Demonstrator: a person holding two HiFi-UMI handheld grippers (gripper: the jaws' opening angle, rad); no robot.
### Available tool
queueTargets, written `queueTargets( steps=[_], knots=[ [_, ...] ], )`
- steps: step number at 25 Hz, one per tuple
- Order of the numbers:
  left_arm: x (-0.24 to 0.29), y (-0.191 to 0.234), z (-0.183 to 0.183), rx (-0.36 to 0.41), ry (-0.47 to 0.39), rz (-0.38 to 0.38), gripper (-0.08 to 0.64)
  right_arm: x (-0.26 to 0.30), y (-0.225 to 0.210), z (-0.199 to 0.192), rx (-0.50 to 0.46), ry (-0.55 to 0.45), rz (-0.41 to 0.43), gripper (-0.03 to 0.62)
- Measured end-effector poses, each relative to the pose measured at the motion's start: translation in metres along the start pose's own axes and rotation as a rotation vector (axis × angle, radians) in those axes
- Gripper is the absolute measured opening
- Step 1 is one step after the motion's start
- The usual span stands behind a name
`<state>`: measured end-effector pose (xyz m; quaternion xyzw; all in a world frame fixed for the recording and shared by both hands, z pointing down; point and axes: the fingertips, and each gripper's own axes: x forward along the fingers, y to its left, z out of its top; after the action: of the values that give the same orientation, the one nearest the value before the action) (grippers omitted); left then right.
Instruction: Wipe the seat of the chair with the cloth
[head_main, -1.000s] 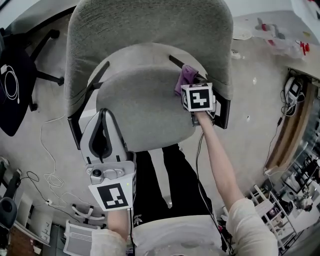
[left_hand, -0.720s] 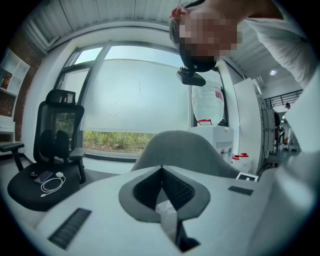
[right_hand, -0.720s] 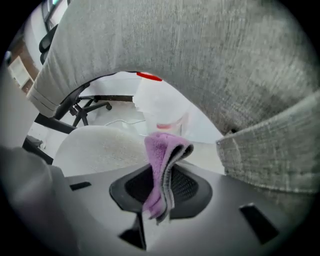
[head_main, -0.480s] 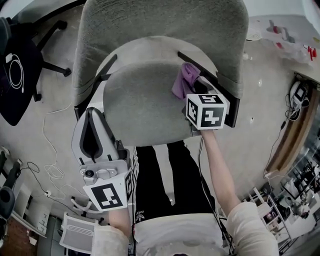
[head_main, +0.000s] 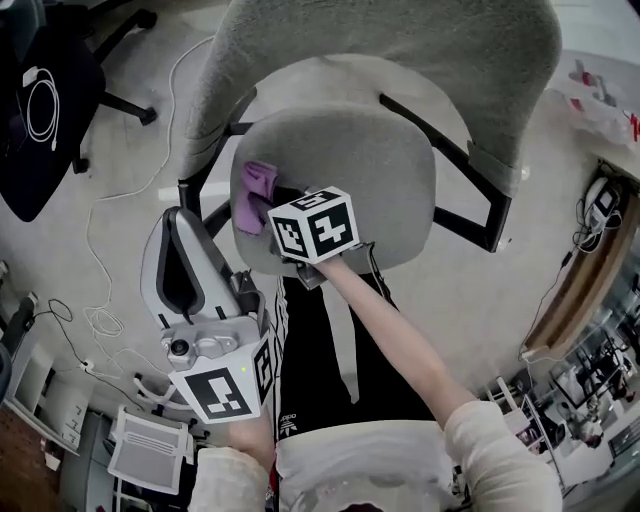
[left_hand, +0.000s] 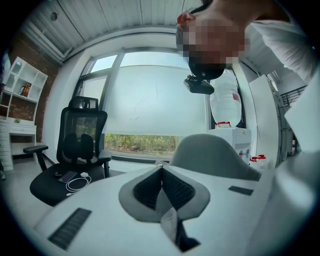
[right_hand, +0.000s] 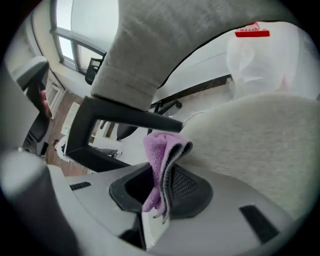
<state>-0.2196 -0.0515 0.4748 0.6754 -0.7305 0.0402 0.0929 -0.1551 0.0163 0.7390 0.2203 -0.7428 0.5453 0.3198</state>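
Seemingly mid-wipe: your right gripper (head_main: 268, 210) pinched the cloth (head_main: 254, 188) at the near-left edge of the seat (head_main: 350, 165). Your left gripper (head_main: 186, 262) hung closed and empty, left of the chair (head_main: 400, 45). Coverage couldn't be judged.

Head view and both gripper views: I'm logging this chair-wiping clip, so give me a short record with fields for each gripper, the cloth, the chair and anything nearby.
left gripper: jaws together, nothing between them, held off to the side of the chair
right gripper: shut on the cloth
cloth: purple, folded, pressed against the seat's edge on the head view's left
seat: grey fabric
backrest: grey fabric
armrest: black
nearby: black office chair with a white cable on it
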Motion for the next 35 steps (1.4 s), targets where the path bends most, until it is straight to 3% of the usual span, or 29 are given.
queueTargets(
  steps=[4, 8, 19, 30, 35],
  knots=[
    [-0.007, 0.011, -0.007, -0.014, 0.013, 0.001, 0.012, 0.041, 0.022, -0.008, -0.052, 0.061, -0.002, 0.087],
    [-0.012, 0.023, -0.014, -0.009, 0.028, 0.009, 0.012, 0.053, 0.012, -0.008, -0.089, 0.09, -0.039, 0.087],
    [0.0, 0.004, -0.014, -0.003, 0.034, -0.035, 0.012, 0.011, -0.031, -0.011, -0.094, 0.062, -0.093, 0.087],
    [0.02, -0.045, -0.014, 0.02, 0.045, -0.141, 0.012, -0.094, -0.136, -0.037, -0.041, 0.062, -0.312, 0.087],
    [0.029, -0.067, -0.013, 0.027, 0.043, -0.18, 0.012, -0.141, -0.179, -0.053, -0.036, 0.096, -0.452, 0.087]
  ],
)
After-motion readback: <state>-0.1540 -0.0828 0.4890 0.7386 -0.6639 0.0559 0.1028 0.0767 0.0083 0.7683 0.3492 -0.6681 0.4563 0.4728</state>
